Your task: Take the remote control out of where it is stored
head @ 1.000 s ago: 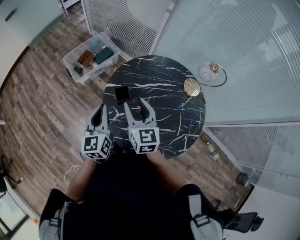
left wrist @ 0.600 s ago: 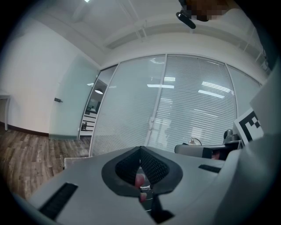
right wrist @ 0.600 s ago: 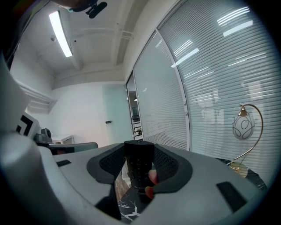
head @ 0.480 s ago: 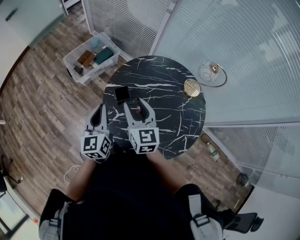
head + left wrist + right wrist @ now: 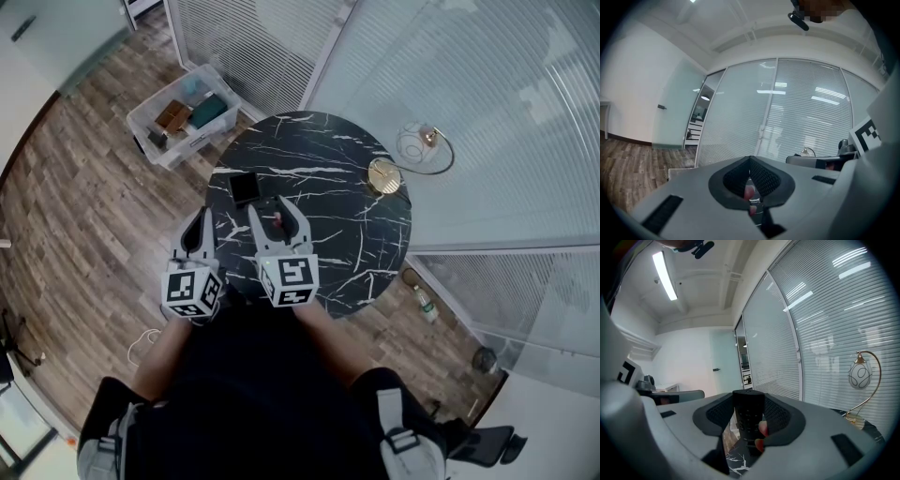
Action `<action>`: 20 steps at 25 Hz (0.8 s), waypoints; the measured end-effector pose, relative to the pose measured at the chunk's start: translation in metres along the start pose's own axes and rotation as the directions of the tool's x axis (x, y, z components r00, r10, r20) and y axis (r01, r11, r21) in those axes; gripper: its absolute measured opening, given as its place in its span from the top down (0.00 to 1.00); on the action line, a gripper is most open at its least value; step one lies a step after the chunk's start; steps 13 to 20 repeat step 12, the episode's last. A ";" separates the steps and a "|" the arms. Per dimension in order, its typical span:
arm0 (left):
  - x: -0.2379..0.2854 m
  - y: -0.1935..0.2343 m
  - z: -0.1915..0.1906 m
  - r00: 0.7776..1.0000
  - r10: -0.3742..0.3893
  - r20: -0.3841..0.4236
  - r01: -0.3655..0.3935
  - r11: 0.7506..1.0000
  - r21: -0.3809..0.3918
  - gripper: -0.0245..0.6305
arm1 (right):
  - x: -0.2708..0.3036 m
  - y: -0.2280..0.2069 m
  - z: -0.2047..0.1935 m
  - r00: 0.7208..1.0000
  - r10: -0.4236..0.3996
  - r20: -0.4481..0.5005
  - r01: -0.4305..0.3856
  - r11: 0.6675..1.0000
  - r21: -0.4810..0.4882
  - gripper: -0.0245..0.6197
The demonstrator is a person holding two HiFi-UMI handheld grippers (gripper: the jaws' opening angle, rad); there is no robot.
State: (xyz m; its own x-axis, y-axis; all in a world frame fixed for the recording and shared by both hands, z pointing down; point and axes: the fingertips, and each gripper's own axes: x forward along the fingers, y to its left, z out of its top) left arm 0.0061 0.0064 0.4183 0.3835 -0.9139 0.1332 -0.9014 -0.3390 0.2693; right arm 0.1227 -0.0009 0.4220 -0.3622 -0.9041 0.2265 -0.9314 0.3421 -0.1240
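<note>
My right gripper point(image 5: 275, 216) hovers over the near left part of the round black marble table point(image 5: 328, 178), shut on a black remote control point(image 5: 277, 223). In the right gripper view the remote control point(image 5: 748, 416) stands upright between the ribbed pads, red buttons on its lower part, and the right gripper point(image 5: 749, 405) clamps its sides. My left gripper point(image 5: 198, 225) hangs at the table's left edge with its jaws together. In the left gripper view the left gripper point(image 5: 750, 161) has its tips meeting, with nothing held.
A flat black square case point(image 5: 244, 187) lies on the table just beyond the grippers. At the right rim stands a lamp with a gold base point(image 5: 382, 175) and glass globe point(image 5: 415, 143). A clear bin point(image 5: 183, 114) sits on the wood floor; glass blinds walls rise behind.
</note>
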 end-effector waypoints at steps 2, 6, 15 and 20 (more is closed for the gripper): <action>-0.001 -0.001 -0.001 1.000 -0.001 -0.001 0.001 1.000 -0.001 0.95 | -0.001 0.000 -0.001 1.000 0.000 0.002 0.000 1.000 -0.004 0.66; -0.002 -0.002 0.001 1.000 -0.001 0.001 0.001 1.000 -0.002 0.95 | -0.001 0.002 0.001 1.000 0.005 0.006 -0.005 1.000 -0.004 0.66; -0.004 -0.001 0.001 1.000 0.004 0.003 -0.004 1.000 -0.006 0.95 | -0.001 0.004 0.000 1.000 0.010 0.005 -0.010 1.000 -0.004 0.66; -0.004 -0.001 0.001 1.000 0.004 0.003 -0.004 1.000 -0.006 0.95 | -0.001 0.004 0.000 1.000 0.010 0.005 -0.010 1.000 -0.004 0.66</action>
